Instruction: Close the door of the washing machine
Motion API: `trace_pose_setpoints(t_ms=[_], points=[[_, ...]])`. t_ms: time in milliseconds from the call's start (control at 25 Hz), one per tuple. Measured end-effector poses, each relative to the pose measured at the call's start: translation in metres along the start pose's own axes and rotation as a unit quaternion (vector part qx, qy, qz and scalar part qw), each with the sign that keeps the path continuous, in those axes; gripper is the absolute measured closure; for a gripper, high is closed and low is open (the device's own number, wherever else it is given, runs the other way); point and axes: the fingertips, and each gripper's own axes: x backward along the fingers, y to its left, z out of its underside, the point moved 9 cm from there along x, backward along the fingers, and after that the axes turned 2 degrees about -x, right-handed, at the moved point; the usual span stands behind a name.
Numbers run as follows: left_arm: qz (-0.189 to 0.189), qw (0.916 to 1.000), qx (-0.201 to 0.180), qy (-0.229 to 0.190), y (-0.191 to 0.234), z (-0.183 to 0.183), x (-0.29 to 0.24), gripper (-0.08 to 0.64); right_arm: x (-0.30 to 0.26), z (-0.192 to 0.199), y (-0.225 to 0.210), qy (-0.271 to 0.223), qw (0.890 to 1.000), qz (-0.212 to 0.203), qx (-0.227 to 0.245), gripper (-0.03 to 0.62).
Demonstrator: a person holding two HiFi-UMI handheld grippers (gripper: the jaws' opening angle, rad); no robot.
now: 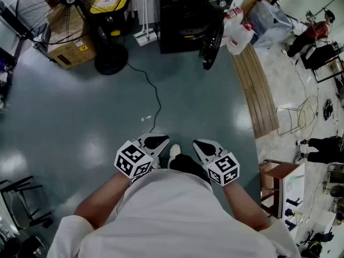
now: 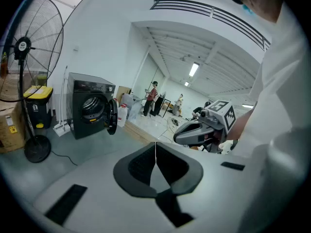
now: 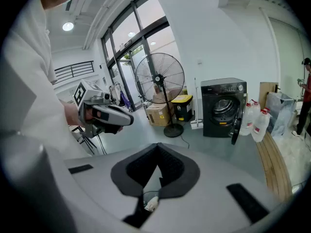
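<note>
The black washing machine (image 1: 188, 12) stands at the far side of the floor, its round door (image 1: 212, 44) swung open to its right. I stand well back from it. My left gripper (image 1: 160, 140) and right gripper (image 1: 201, 144) are held side by side in front of my body, both shut and empty, pointing toward the machine. In the left gripper view the jaws (image 2: 155, 152) meet, with the machine (image 2: 87, 110) and its door (image 2: 112, 115) far off at the left. From the right gripper (image 3: 158, 155) the machine (image 3: 221, 106) and open door (image 3: 237, 123) lie ahead at the right.
A standing fan (image 1: 70, 7) with a round base (image 1: 111, 58), a cardboard box (image 1: 67, 50) and a yellow-lidded bin (image 1: 110, 4) stand left of the machine. A cable (image 1: 156, 98) runs across the floor. White jugs (image 1: 239, 36) and a wooden strip (image 1: 260, 90) lie right. A person (image 1: 312, 36) sits far right.
</note>
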Motion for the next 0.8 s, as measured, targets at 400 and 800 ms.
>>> trace_pose_setpoints(t_ms=[400, 800], points=[[-0.014, 0.9996, -0.025, 0.004, 0.007, -0.059, -0.065, 0.540, -0.005, -0.028, -0.075, -0.024, 1.000, -0.014, 0.002, 0.586], [-0.033, 0.9993, -0.012, 0.014, 0.039, -0.080, -0.095, 0.538, -0.021, -0.030, -0.127, -0.019, 1.000, -0.013, -0.022, 0.522]])
